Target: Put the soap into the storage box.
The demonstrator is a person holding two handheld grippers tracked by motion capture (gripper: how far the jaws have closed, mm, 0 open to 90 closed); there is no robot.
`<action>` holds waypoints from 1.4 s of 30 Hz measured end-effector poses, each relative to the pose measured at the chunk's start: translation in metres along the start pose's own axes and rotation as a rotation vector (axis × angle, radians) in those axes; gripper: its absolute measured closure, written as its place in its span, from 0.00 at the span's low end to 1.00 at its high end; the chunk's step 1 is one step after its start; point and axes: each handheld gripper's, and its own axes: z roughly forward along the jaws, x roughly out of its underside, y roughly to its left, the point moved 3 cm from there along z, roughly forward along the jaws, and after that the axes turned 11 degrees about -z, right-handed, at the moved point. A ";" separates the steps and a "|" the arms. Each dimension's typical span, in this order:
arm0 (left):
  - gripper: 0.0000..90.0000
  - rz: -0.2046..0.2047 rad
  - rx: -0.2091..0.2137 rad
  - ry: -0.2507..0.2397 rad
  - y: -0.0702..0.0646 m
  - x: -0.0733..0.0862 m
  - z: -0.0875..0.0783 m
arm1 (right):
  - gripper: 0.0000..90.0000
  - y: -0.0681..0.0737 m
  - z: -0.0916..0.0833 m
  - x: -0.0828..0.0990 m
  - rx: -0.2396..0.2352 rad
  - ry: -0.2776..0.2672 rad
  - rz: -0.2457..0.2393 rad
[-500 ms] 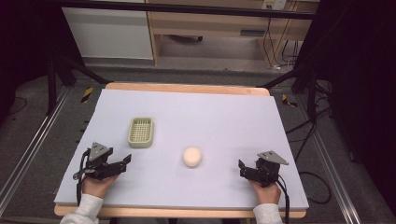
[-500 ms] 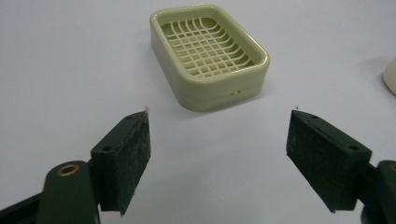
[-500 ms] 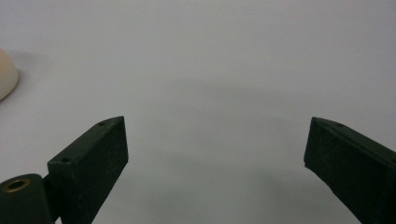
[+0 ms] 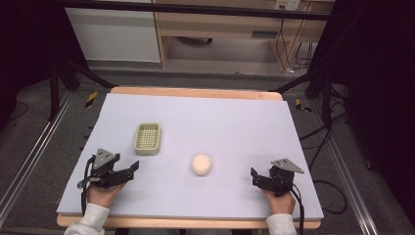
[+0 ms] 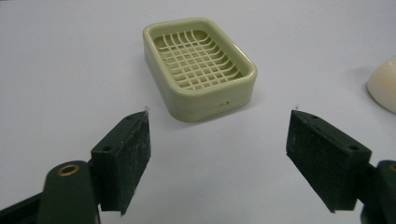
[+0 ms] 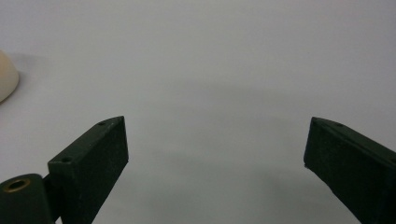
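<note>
A lab: covered table (image 4: 244,117), metal rails (image 4: 29,161), loose cables (image 4: 313,147)

The bench (image 4: 235,112), covered in pale lilac, carries a green slotted tray (image 4: 148,138) and, apart from it, a cream rounded lump (image 4: 201,164).

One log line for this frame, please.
left gripper: open, empty | right gripper: open, empty | soap: on mat | dish: empty
</note>
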 end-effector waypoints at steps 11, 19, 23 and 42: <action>0.24 -0.006 0.033 -0.023 -0.008 -0.007 -0.006 | 0.08 0.002 -0.001 -0.001 0.006 -0.006 -0.008; 0.24 0.016 0.044 -0.021 -0.016 -0.008 -0.006 | 0.08 0.002 0.000 0.000 0.002 -0.003 -0.013; 0.24 0.019 0.056 -0.025 -0.021 -0.008 -0.005 | 0.08 0.002 0.000 0.000 0.005 -0.003 -0.017; 0.24 0.033 0.083 -0.019 -0.034 -0.013 0.000 | 0.08 0.002 0.001 0.000 0.006 0.001 -0.015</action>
